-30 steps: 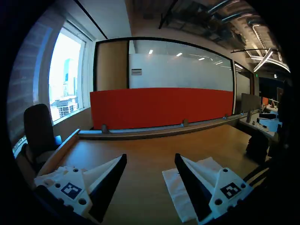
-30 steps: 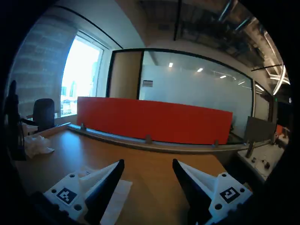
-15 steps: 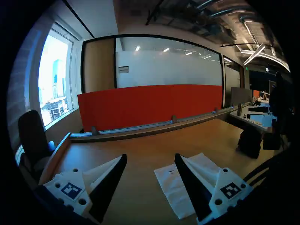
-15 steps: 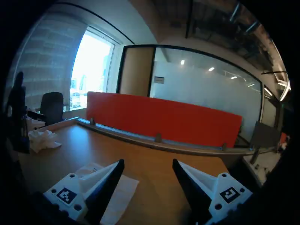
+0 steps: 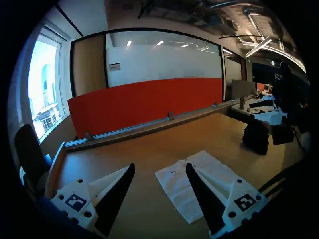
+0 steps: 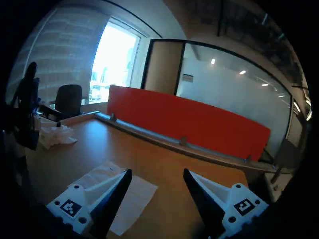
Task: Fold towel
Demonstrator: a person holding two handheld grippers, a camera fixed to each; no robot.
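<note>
Wooden desk, red partition along its far edge. White towel lies flat on the desk, near side, betw. the two grippers. Left gripper & right gripper are both spread wide, holding nothing. Crumpled cloth sits far left, well apart from towel.

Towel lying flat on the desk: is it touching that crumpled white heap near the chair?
Apart. The right gripper view shows a stretch of bare desk between the towel and the crumpled white heap.
</note>
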